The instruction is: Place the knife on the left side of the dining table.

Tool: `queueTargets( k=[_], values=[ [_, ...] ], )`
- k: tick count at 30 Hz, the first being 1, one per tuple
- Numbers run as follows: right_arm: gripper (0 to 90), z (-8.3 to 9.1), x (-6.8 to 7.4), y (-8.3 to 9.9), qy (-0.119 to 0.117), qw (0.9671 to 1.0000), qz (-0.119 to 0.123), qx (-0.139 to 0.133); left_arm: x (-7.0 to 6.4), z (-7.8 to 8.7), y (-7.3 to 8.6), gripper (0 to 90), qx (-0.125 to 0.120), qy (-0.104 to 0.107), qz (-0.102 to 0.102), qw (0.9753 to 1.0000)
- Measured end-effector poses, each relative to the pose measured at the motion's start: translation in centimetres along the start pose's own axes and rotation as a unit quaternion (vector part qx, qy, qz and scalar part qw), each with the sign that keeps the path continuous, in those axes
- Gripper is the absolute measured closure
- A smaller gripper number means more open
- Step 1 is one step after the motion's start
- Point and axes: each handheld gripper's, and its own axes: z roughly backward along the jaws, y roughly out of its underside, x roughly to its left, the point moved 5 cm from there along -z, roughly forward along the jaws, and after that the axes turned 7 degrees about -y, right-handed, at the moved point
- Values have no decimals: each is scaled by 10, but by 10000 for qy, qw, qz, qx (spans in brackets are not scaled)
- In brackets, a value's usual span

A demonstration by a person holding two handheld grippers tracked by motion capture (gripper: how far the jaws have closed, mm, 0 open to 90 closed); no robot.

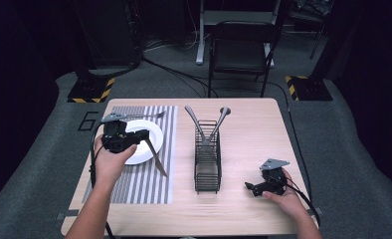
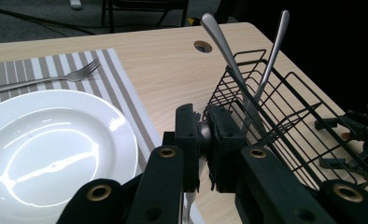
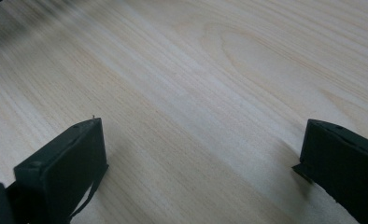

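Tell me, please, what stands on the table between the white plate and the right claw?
In the high view, the black wire basket, holding two utensils, stands between the white plate and the right claw.

A white plate (image 1: 154, 130) lies just under the left claw (image 1: 143, 134), on a striped mat (image 1: 134, 184). A fork (image 1: 139, 116) lies on the mat beyond the plate. A knife (image 1: 156, 162), pinched in that claw, slants out over the mat. To the claw's right, a wire basket (image 1: 207, 164) holds two utensils (image 1: 196, 122), handles up and leaning apart. Right of the basket, bare counter (image 1: 253, 134) lies under the right claw (image 1: 251, 188), whose jaws are spread wide. A chair (image 1: 241, 47) stands beyond the counter.
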Motion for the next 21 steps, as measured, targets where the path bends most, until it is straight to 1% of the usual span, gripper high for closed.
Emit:
queueTargets(
  k=[3,4,6,9,14,19,21],
  values=[
    [0,0,0,0,-4,10000,2,0,4,1,2,833,-29,-18,80,10000],
    [0,0,0,0,-1,10000,-1,-3,5,2,2,833,-35,-39,78,10000],
    [0,0,0,0,-2,10000,0,1,10,3,4,831,-57,-94,138,9998],
    [0,0,0,0,-1,10000,-2,-4,17,5,8,829,-102,-150,282,9994],
    [0,0,0,0,-3,10000,-1,1,32,11,17,817,-164,-334,460,9982],
    [0,0,0,0,-4,10000,-1,0,46,14,26,806,-199,-445,664,9966],
    [0,0,0,0,-3,10000,0,-1,51,15,29,800,-207,-467,700,9962]
  ],
)
